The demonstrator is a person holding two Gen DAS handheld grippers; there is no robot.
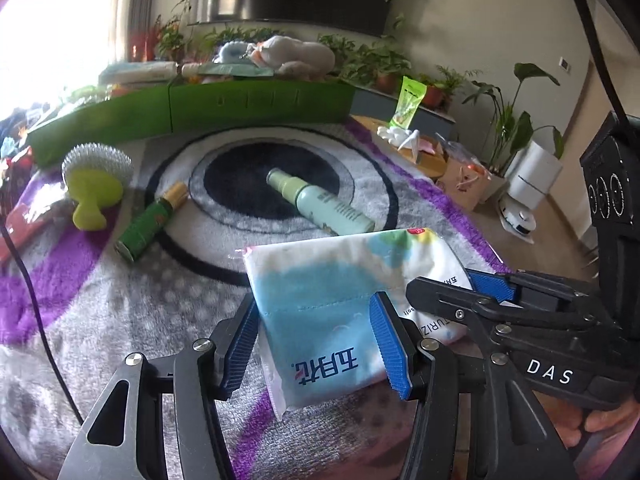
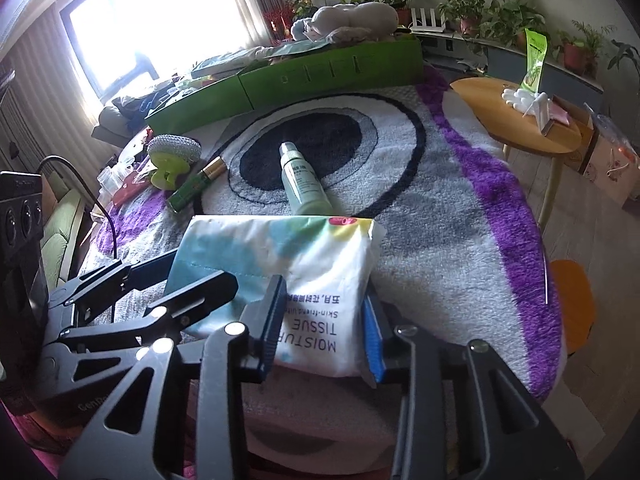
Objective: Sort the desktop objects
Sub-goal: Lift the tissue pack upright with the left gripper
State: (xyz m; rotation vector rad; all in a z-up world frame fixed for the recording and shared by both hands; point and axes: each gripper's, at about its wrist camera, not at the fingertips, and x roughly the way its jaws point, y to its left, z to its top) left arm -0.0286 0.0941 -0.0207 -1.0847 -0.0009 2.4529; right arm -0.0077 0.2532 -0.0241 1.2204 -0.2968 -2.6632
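step in hand: looks like the grab on the soft white-and-blue plastic pack of moisturising tissues (image 1: 320, 320), both hands on it at once, so pickup rather than drop-off imo

left tool (image 1: 316, 340): blue ribbed pads sit tight against both sides of the pack's blue end, so it's clamped on the pack

right tool (image 2: 326, 332): straddles the white end with the "TISSUE" print; the pads look pressed into the wrapper, so I'd call that a grip too

where the pack is: near edge of the fluffy grey-and-purple rug with the black circle (image 2: 440, 216) that covers the desk, lying flat or barely lifted, can't tell which

still waiting: pale green spray bottle (image 1: 320, 204) in the black circle just beyond the pack, dark green bottle with gold cap (image 1: 150, 222) and lime-handled brush with silver bristles (image 1: 94, 176) towards the left edge

likely target: long bright green box (image 1: 240, 106) along the far edge, just my guess

next move: lift with both hands together and level, since the pack is squishy and could sag or slip, then carry it over the bottles without clipping them
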